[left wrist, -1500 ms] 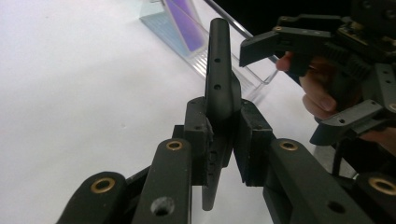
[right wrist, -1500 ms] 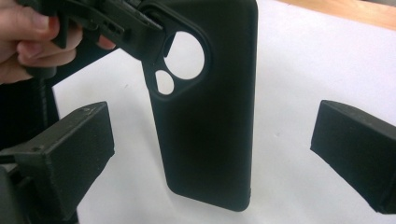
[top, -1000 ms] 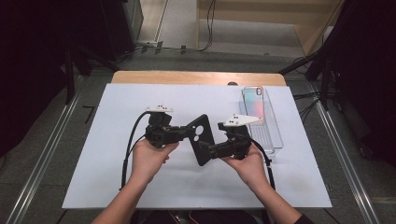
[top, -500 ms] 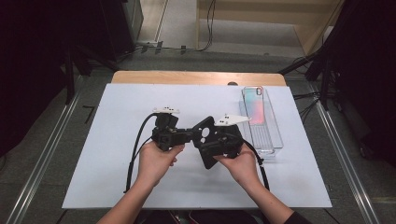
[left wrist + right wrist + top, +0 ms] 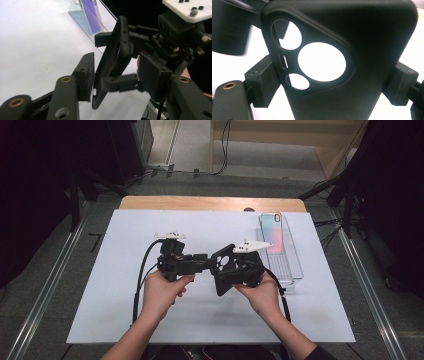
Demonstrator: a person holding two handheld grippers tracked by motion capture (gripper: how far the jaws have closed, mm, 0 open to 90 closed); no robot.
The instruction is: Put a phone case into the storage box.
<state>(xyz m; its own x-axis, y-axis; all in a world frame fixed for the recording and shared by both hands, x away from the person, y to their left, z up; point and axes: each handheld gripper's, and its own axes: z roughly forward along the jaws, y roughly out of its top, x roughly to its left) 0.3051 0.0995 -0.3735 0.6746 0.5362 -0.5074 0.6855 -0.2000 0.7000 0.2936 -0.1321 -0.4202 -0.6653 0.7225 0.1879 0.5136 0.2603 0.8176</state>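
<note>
The black phone case [image 5: 223,269] stands above the white mat, long axis tilted, clamped across its width by the right gripper [image 5: 235,270], while the left gripper [image 5: 202,261], just beside it, has been opening and now only flanks its edge.

A lab-like recording bay: white table [image 5: 125,270] on metal rails [image 5: 42,290], dark curtains [image 5: 35,185], floor cables [image 5: 220,150].

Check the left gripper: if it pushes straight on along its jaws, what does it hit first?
Most likely the black phone case, which stands edge-on between its open jaws, which have just been opening. Right behind that is the right gripper clamped on the case. Depth is hard to judge, so contact may already be close.
</note>
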